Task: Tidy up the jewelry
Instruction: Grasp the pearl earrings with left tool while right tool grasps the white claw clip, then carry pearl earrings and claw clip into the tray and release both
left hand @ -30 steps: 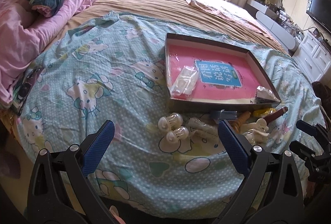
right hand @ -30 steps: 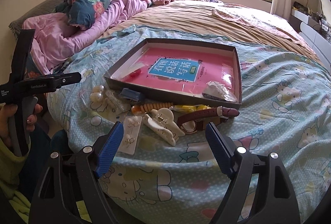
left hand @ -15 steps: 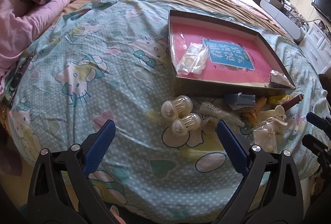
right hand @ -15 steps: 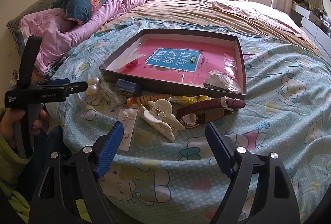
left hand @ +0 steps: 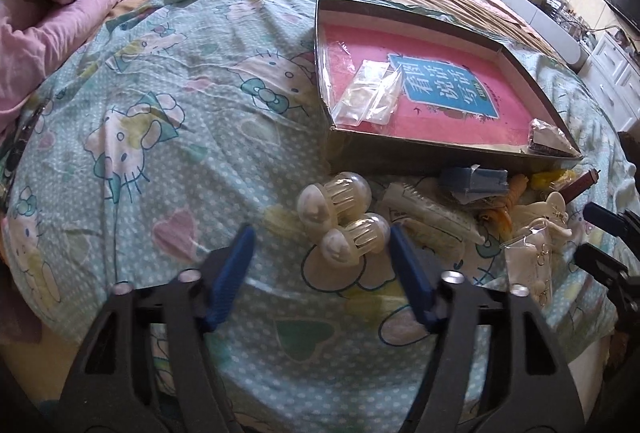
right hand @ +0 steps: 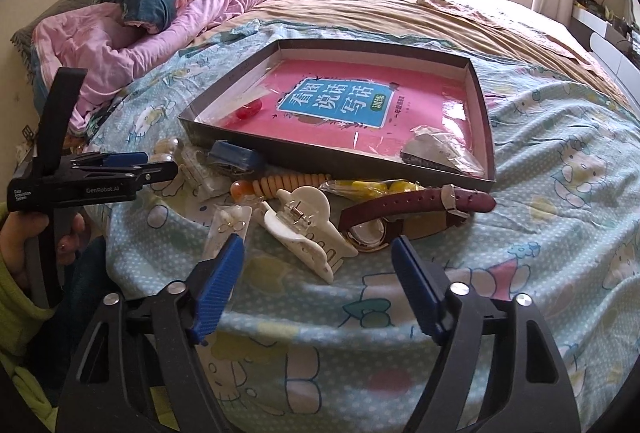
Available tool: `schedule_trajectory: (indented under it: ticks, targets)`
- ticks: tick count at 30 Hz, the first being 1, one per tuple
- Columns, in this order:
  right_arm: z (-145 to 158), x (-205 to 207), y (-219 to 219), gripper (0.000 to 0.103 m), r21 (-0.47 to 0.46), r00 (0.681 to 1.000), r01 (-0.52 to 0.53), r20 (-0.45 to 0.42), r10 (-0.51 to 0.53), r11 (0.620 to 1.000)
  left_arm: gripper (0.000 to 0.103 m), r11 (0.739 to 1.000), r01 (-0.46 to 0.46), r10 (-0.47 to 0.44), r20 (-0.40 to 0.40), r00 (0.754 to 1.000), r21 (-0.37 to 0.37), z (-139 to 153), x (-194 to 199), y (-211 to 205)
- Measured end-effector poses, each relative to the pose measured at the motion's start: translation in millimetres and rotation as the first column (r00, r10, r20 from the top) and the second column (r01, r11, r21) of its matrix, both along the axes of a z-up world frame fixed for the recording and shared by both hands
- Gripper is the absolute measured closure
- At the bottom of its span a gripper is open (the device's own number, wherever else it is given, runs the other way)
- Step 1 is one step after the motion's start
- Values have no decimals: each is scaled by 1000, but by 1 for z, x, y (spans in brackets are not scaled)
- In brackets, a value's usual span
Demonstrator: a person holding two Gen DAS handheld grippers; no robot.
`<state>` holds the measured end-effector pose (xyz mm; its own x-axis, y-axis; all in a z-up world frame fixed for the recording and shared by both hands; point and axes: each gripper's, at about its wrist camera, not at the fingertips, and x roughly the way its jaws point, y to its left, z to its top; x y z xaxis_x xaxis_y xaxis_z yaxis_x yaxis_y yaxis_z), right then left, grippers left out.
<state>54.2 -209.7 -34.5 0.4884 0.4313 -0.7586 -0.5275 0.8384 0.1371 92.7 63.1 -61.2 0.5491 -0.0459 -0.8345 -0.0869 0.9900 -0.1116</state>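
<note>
A heap of jewelry lies on the cartoon-cat sheet in front of a dark shallow box [left hand: 440, 153] [right hand: 320, 161] lined with a pink book. My left gripper [left hand: 320, 231] hovers low over two pearly dome clips [left hand: 340, 225]. The nearer clip sits between the closing jaws by the right finger, and the left pad is clear of it. My right gripper [right hand: 318, 241] is closing around a white claw hair clip [right hand: 304, 229] without the pads pressing on it. A maroon-strapped watch [right hand: 404, 211] lies just right of that clip. The left gripper [right hand: 132, 169] also shows side-on at the left.
Also in the heap are an earring card [right hand: 230, 225], an orange bead string [right hand: 280, 187], a blue packet [right hand: 236, 157] and yellow pieces [right hand: 372, 189]. Clear bags [left hand: 368, 97] lie in the box. Pink bedding [right hand: 120, 41] is far left. The bed edge drops off below both grippers.
Both grippers have sunk closer to the heap of jewelry, and both pairs of jaws have narrowed, the left much more. Nothing on the bed has moved.
</note>
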Motion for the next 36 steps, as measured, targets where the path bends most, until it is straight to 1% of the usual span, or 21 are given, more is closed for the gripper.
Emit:
schedule_trajectory:
  ticks: [1,3,4,5,7,8,11,14,19,21,23,24,25,26,31,32,33,36]
  targets:
    - [-2,2,1,35,-1,1000,-3,0,3,1000,53,1000,0,0,2,1000,-5,1,0,0]
    - [-7,8,3,44,-7,1000,-10,-12,10,1000,55,1000,4,-4,3,1000,-9,2,-1,1]
    - [-10,10,3,46,-2,1000,-15,-19,15,1000,57,1000,4,-4,5,1000,-11,3,-1,2]
    - [-13,13,3,48,5,999,-22,-32,22,1000,58,1000,3,-3,7,1000,-15,4,-1,3]
    - [-17,15,4,56,21,998,-31,-47,32,999,58,1000,0,0,9,1000,-19,5,-1,4]
    - [-20,17,5,58,19,998,-37,-54,38,999,58,1000,-3,3,10,1000,-23,5,-1,5]
    - [-22,17,5,68,15,998,-35,-49,36,999,56,1000,-12,13,12,1000,-29,6,-1,9]
    - [-19,13,3,69,42,996,-54,-65,56,998,52,999,-20,20,5,1000,-31,3,1,10]
    - [-16,9,13,69,22,992,-118,-36,119,993,52,999,-23,22,-6,1000,-38,-1,4,11]
    - [-18,11,20,69,2,990,-142,-26,142,990,55,999,-19,19,-6,1000,-43,-2,4,12]
    - [-20,15,26,69,-4,987,-158,-23,157,988,65,999,-14,13,-5,1000,-49,-2,5,12]
    - [-22,17,29,68,-5,986,-166,-24,166,986,68,999,-11,10,-4,1000,-49,-2,6,12]
    - [-23,20,32,68,-1,985,-172,-25,172,985,76,999,-7,7,-3,1000,-51,-3,6,11]
    - [-23,21,34,68,1,984,-175,-23,174,985,78,999,-5,5,0,1000,-47,-2,6,10]
    - [-20,18,36,73,22,984,-176,-4,176,984,78,999,-3,4,12,1000,-51,1,4,11]
    - [-18,17,34,77,30,984,-176,-2,176,984,78,999,-5,6,17,1000,-53,3,3,12]
    - [-15,15,32,79,40,984,-177,5,177,983,78,998,-6,7,24,1000,-57,6,1,13]
    - [-6,11,25,81,60,986,-169,22,168,984,78,998,-5,8,53,999,-66,16,-3,14]
